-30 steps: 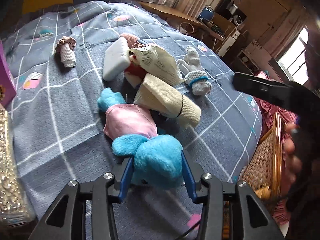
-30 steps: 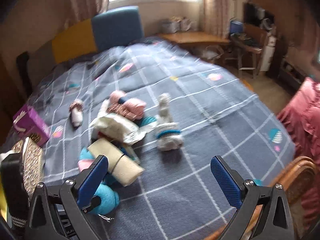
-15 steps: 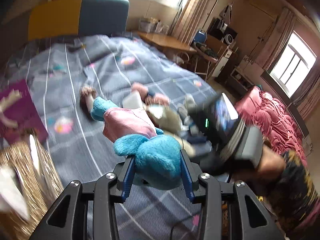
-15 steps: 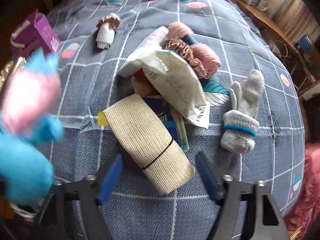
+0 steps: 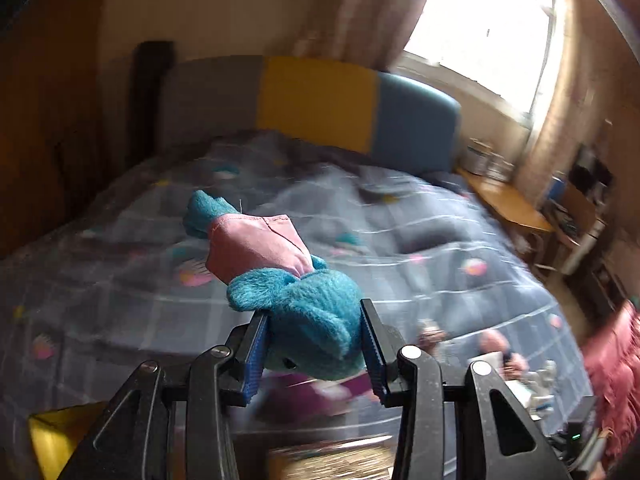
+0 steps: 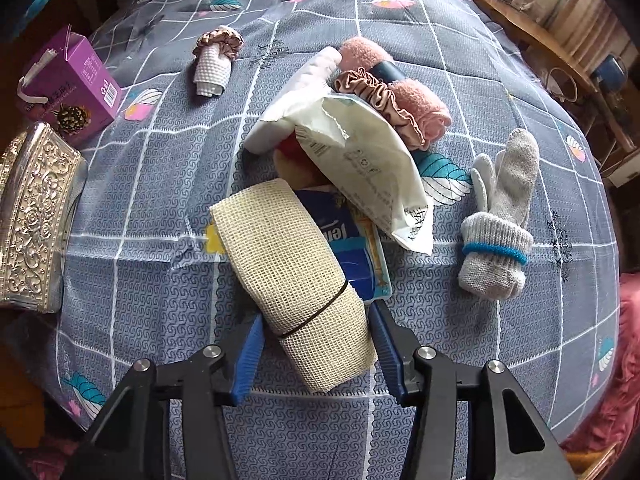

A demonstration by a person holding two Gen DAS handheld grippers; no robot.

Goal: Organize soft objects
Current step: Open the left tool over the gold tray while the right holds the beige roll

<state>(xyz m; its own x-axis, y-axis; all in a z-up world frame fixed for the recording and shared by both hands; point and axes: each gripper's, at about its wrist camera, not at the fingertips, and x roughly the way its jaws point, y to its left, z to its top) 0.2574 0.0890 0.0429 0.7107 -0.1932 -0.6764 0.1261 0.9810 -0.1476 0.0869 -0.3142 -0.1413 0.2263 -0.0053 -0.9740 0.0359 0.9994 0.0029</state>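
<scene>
My left gripper (image 5: pixel 314 344) is shut on the head of a blue plush toy in a pink dress (image 5: pixel 312 312), held in the air above the bed (image 5: pixel 400 240). In the right wrist view my right gripper (image 6: pixel 316 344) points down at the pile, its jaws closing. A beige mesh roll bound with a dark band (image 6: pixel 280 256) lies between them, and both pads touch its sides. Behind the roll lie a blue tissue pack (image 6: pixel 352 248), a torn white packet (image 6: pixel 360 148), a pink towel roll (image 6: pixel 404 96) and a satin scrunchie (image 6: pixel 372 92).
A grey glove with a blue band (image 6: pixel 500 216) lies to the right. A small white roll with a scrunchie (image 6: pixel 214 64) lies at the back left. A purple box (image 6: pixel 68 84) and a silver embossed box (image 6: pixel 32 220) stand at the left edge of the grey checked bedcover (image 6: pixel 160 180).
My left gripper rose and swung away from the pile with the plush toy. My right gripper came down over the beige roll and its jaws narrowed from wide open onto it.
</scene>
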